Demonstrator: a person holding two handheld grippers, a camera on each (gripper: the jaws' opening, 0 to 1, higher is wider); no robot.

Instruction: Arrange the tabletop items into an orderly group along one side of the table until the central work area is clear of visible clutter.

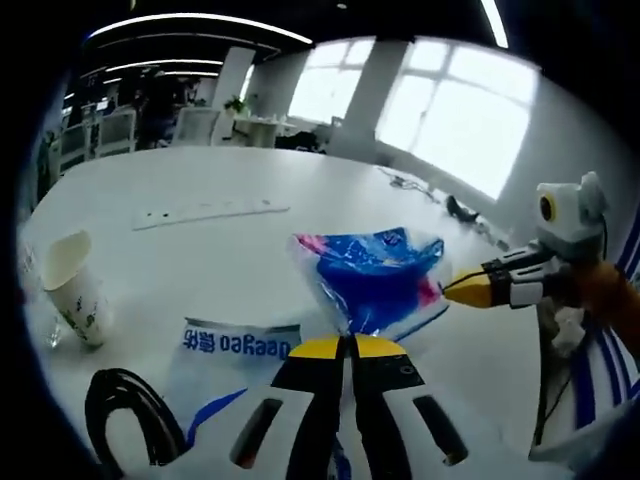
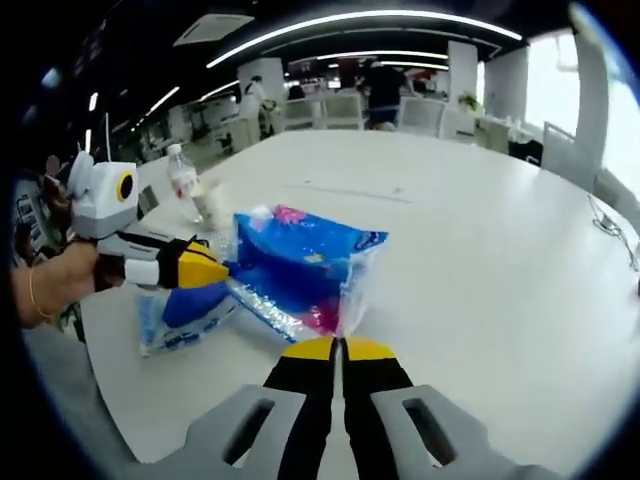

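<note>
A clear plastic bag with blue and pink contents [image 1: 372, 272] hangs above the white table [image 1: 230, 255], held from two sides. My left gripper [image 1: 345, 340] is shut on its near edge. My right gripper [image 1: 450, 290] comes in from the right, its yellow tips pinched on the bag's other side. In the right gripper view the same bag [image 2: 300, 265] stretches between my right gripper [image 2: 338, 342], shut on its corner, and my left gripper [image 2: 222, 270], held by a hand at the left.
A white pack with blue lettering [image 1: 240, 345] lies under the bag, also seen as a blue-white pack [image 2: 180, 310]. A patterned paper cup [image 1: 75, 285] and a black cable [image 1: 120, 415] sit at the left. A white power strip [image 1: 210, 212] lies farther off. A water bottle [image 2: 183, 180] stands near the table's edge.
</note>
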